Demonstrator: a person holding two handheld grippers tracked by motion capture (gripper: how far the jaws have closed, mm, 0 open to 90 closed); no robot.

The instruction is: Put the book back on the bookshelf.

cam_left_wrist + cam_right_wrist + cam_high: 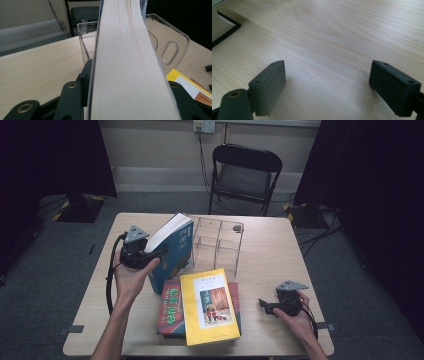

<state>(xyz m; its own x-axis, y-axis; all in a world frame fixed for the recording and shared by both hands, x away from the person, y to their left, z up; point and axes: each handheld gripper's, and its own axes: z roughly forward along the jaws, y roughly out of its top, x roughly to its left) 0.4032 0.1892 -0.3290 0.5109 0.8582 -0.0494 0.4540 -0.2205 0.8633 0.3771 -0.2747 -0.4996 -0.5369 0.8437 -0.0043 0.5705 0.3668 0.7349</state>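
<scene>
Blue book [125, 65]: lower end cut off by frame edge, cover hidden; yellow book [186, 83]: title illegible.

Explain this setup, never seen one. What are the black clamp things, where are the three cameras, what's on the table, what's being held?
No robot: a person holds a two-jaw gripper in each hand. The high view looks down from above; each of the other two cameras rides on a gripper and looks along its jaws. The left gripper is shut on a blue book, held tilted beside a clear rack; its page edges run between the jaws in that gripper's own view. The right gripper is open over bare table. A yellow book lies atop a red and green book.
</scene>
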